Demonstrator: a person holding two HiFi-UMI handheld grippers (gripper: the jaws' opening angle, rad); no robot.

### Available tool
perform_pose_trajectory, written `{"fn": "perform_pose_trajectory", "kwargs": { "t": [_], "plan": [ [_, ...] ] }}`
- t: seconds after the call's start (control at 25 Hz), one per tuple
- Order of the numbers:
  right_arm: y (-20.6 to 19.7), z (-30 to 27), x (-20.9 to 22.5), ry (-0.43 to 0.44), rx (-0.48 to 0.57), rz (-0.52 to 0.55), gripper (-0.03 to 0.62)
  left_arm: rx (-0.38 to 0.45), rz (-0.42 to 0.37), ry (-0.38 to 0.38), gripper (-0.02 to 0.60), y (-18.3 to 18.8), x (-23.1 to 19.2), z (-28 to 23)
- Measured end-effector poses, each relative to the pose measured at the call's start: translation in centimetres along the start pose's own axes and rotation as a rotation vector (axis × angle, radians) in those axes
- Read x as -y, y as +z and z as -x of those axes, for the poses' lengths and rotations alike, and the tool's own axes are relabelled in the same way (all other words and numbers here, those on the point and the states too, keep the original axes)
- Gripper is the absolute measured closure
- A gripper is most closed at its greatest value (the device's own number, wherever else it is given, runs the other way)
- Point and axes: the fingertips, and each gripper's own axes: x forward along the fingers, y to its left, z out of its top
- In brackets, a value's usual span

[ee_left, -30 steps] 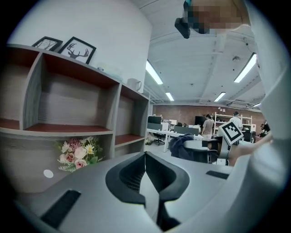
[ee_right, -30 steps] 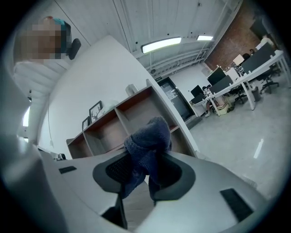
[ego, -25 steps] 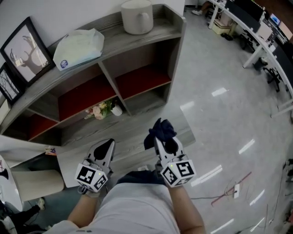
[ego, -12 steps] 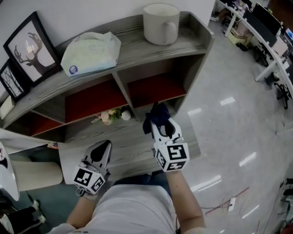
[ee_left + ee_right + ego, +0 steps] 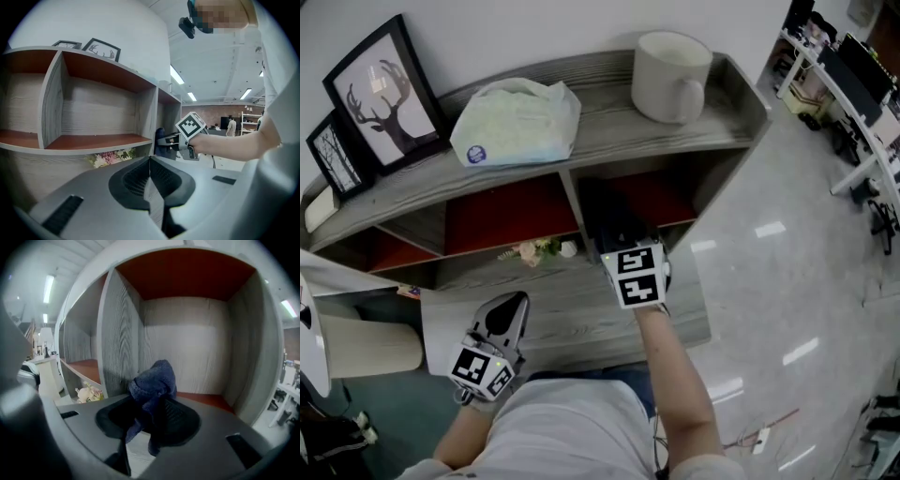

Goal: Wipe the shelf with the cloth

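The grey wooden shelf (image 5: 609,127) has red-floored compartments. My right gripper (image 5: 625,242) reaches into the right compartment (image 5: 206,400) of the middle row; only its marker cube shows plainly in the head view. It is shut on a dark blue cloth (image 5: 152,383), which bunches up above the jaws just over the red floor (image 5: 652,202). The left gripper view shows that cloth (image 5: 160,139) at the compartment's mouth. My left gripper (image 5: 515,302) hangs low and near, in front of the shelf's bottom board, shut and holding nothing (image 5: 150,161).
On the shelf top stand a white mug (image 5: 672,64), a tissue pack (image 5: 517,122) and two framed pictures (image 5: 384,94). A small flower bunch (image 5: 534,250) lies on the lowest board (image 5: 572,309). A white seat (image 5: 356,342) is at the left; desks (image 5: 853,84) at the far right.
My right gripper has moved forward and up with the cloth, from in front of the shelf into the right compartment. The left gripper has stayed about where it was.
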Motion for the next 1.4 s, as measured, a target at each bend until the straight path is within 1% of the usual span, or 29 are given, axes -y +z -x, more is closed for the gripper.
{"fn": "perform_pose_trajectory", "kwargs": {
  "t": [0.24, 0.4, 0.56, 0.68, 0.96, 1.04, 1.2, 1.4],
  "plan": [
    [-0.5, -3.4, -0.2, 0.025, -0.165, 0.083, 0.448, 0.03, 0.01, 0.016, 0.565, 1.0, -1.2, -0.4],
    [-0.3, -4.7, 0.2, 0.046, -0.188, 0.107, 0.447, 0.037, 0.013, 0.026, 0.565, 1.4, -1.9, -0.6],
    [-0.4, -4.9, 0.7, 0.078, -0.214, 0.069, 0.447, 0.032, 0.02, 0.022, 0.565, 1.0, -2.0, -0.9],
    [-0.5, -5.0, 1.0, 0.1, -0.228, 0.001, 0.448, 0.032, 0.021, 0.021, 0.565, 0.8, -1.7, -1.1],
    [-0.5, -4.3, 5.0, 0.051, -0.228, -0.069, 0.448, 0.045, 0.017, 0.017, 0.565, 1.2, -1.4, -1.2],
    [-0.9, -3.7, 6.8, 0.017, -0.231, -0.09, 0.447, 0.044, 0.017, 0.013, 0.565, 1.2, -1.1, -1.2],
    [-1.5, -2.1, 10.8, -0.082, -0.217, -0.134, 0.447, 0.042, 0.012, 0.001, 0.565, 1.0, -0.6, -1.2],
    [-2.3, -0.4, 12.5, -0.156, -0.193, -0.162, 0.447, 0.043, 0.004, -0.017, 0.565, 1.2, 0.0, -1.5]
  ]
}}
